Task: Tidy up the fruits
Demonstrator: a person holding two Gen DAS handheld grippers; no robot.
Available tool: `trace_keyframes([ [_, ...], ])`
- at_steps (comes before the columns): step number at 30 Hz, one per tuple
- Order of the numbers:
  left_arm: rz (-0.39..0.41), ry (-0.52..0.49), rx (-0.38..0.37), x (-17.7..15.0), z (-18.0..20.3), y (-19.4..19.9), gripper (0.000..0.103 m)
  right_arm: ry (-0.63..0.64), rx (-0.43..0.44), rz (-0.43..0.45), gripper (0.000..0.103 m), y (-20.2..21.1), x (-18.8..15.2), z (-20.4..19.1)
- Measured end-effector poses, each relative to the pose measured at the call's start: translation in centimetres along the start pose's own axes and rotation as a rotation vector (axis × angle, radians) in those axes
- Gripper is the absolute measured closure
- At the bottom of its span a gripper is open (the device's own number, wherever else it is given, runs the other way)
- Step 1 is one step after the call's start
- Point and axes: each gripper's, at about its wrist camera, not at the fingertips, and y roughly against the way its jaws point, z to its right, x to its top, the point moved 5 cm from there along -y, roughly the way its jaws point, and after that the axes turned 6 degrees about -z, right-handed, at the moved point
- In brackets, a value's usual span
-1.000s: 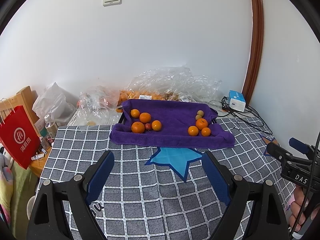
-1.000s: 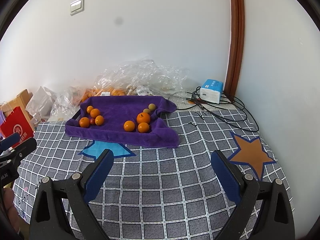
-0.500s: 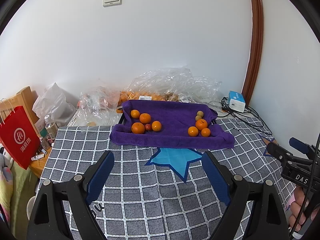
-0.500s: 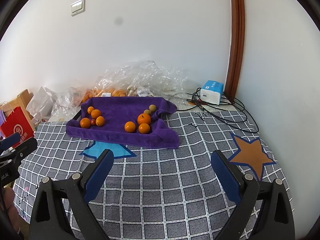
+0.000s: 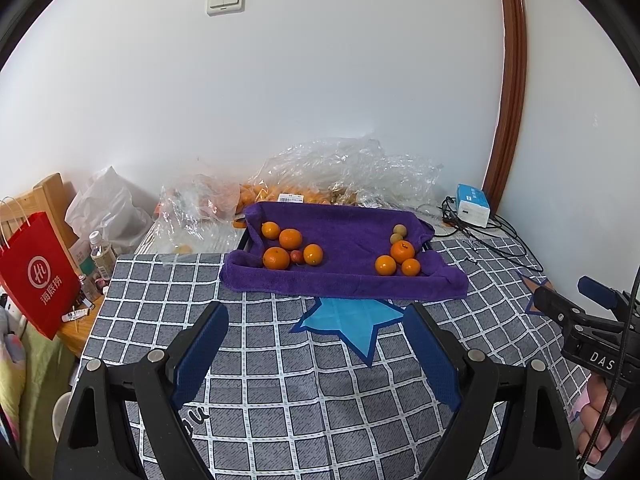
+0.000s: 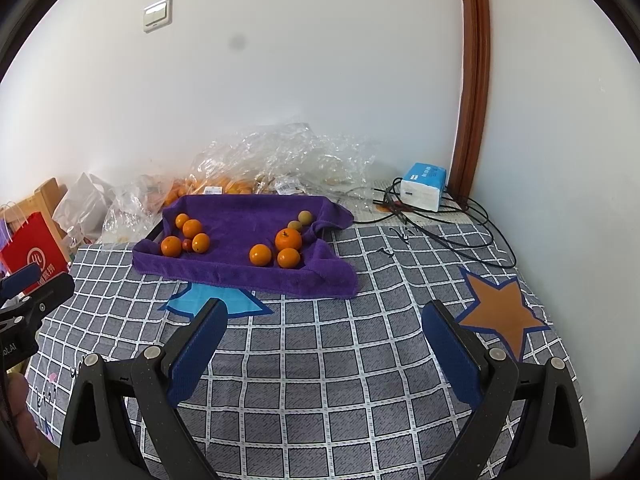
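A tray lined with a purple towel (image 5: 344, 280) (image 6: 248, 276) sits at the far side of the checked tablecloth. Its left end holds several oranges (image 5: 276, 258) (image 6: 171, 246) and a small red fruit (image 5: 296, 256). Its right end holds three oranges (image 5: 402, 251) (image 6: 288, 239) and two small tan fruits (image 5: 399, 230) (image 6: 305, 217). My left gripper (image 5: 316, 350) is open and empty, short of the tray. My right gripper (image 6: 324, 344) is open and empty, also short of the tray.
Clear plastic bags of oranges (image 5: 340, 172) lie behind the tray by the wall. A blue-white box (image 6: 423, 186) and black cables (image 6: 460, 236) are at the back right. A red paper bag (image 5: 38, 272) and a bottle (image 5: 100, 254) stand left of the table.
Both grippers have crept slightly towards the tray. Nothing was taken hold of or moved.
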Motion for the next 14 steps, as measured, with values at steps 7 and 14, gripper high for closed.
trace_keyframes([
  [7,0.004,0.003,0.003,0.25,0.12,0.13,0.014,0.003,0.003,0.004,0.006,0.14,0.10,-0.14],
  [14,0.017,0.015,0.012,0.68,0.02,0.26,0.013,0.019,0.003,0.006,0.006,0.21,0.18,-0.54],
])
